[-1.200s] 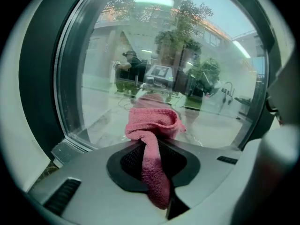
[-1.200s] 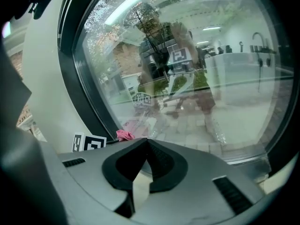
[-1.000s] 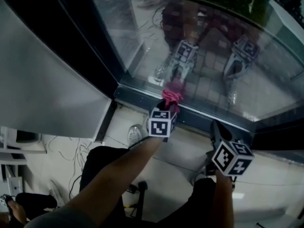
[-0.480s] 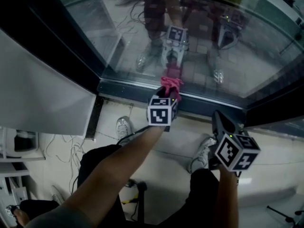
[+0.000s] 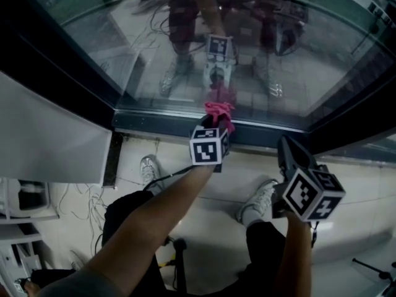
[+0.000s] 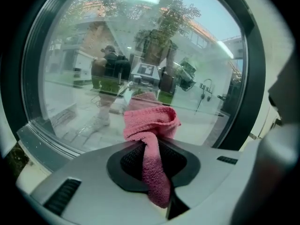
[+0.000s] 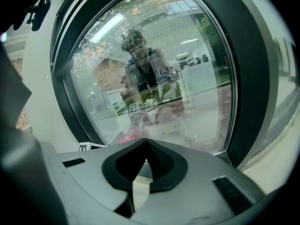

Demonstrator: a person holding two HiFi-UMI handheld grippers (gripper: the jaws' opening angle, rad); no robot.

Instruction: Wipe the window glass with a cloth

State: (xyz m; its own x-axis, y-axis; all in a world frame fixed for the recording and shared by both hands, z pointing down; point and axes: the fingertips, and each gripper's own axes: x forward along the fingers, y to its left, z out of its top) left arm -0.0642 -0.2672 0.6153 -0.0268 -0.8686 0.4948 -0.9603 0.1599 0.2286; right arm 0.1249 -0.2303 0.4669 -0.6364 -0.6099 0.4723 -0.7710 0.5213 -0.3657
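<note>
1. Two tongs are out in front of the person. The left tongs (image 5: 217, 124) are pinching a pink cloth (image 5: 218, 111), and the right tongs (image 5: 286, 151) are pressed together with nothing between them.
2. In the left gripper view, the cloth (image 6: 151, 122) runs down through the closed left tongs (image 6: 153, 150). A bunched wad sticks out ahead of the tips.
3. That wad sits at the bottom edge of the window glass (image 5: 260, 73), just above the dark lower frame (image 5: 167, 121). It meets its own reflection there, so it appears to touch the pane.
4. Progress, as I judge it: the wiping is under way at the low middle of the pane. No clear wiped track shows. Fine specks show on the upper glass in both gripper views, so most of the pane looks left to do.
5. In the right gripper view, the right tongs (image 7: 146, 145) point at the glass from further back and take no part.
6. Around the work: a pale panel (image 5: 49, 135) stands to the left of the window, with the tiled floor (image 5: 216, 228) below. The person's shoes (image 5: 147, 168) are close under the frame, and cables lie beside them.
7. Obstacles: nothing stands between cloth and glass. The frame's ledge limits any lower stroke, and reflections make it hard to judge how clean the glass is.
</note>
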